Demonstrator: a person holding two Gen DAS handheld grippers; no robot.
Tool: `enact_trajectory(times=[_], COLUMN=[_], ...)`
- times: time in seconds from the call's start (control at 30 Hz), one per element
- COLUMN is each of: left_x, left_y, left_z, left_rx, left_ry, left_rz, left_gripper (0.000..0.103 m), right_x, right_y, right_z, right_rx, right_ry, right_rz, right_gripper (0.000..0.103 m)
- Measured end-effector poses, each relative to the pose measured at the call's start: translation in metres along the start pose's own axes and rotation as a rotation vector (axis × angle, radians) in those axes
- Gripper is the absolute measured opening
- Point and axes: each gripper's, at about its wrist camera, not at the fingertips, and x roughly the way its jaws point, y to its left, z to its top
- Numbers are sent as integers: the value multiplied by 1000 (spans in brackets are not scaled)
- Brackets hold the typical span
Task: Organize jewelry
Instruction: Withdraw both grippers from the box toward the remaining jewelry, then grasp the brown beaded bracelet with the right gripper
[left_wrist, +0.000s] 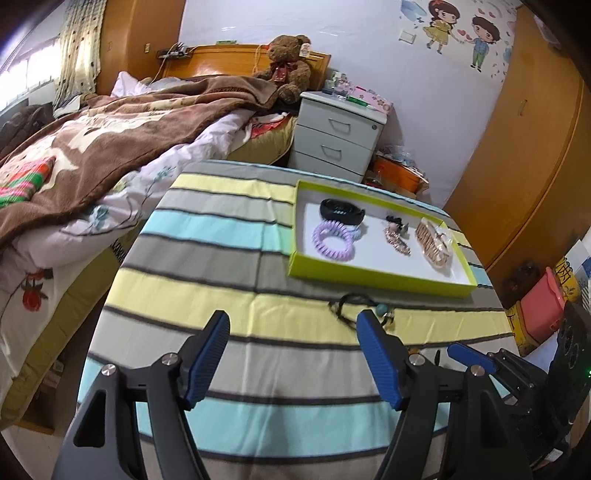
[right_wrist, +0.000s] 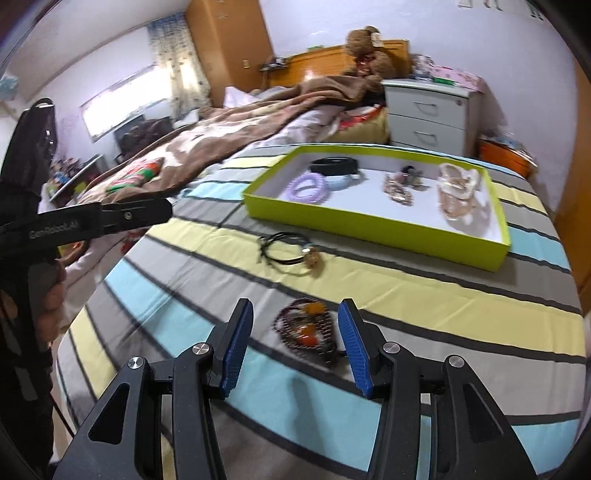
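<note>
Right gripper (right_wrist: 295, 317): my jaws stand apart over the striped cloth (right_wrist: 424, 280), nothing pinched; the beaded bracelet (right_wrist: 306, 328) lies between the tips.
Left gripper (left_wrist: 291, 325): my jaws gape wide, empty.
Black cord bracelet (right_wrist: 288, 251): on the cloth, between my grippers and the tray.
Green tray (right_wrist: 369, 221): farther back, holding the purple coil tie (right_wrist: 306, 186), black band (right_wrist: 332, 164), gold pieces (right_wrist: 456, 192).

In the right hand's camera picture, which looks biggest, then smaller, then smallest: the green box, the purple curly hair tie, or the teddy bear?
1. Green box: by far the biggest in that picture.
2. Teddy bear: it looks smaller, but it sits far back on the bed, so its real size is unsure.
3. Purple spiral hair tie: it looks smallest.
</note>
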Motion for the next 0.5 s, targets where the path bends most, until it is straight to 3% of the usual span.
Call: enact_trajectory(times=[0.27,0.5], left_x=[3,3], left_y=[9,13], left_z=[-17,-19], left_rx=[-16,-26], left_ry=[36,44], left_rz=[9,4], left_gripper=[74,74], right_x=[23,30], right_y=[18,28], right_z=[-8,-11], right_rx=[-137,-236], right_ry=[110,147], right_rz=[-3,-74], right_gripper=[49,49])
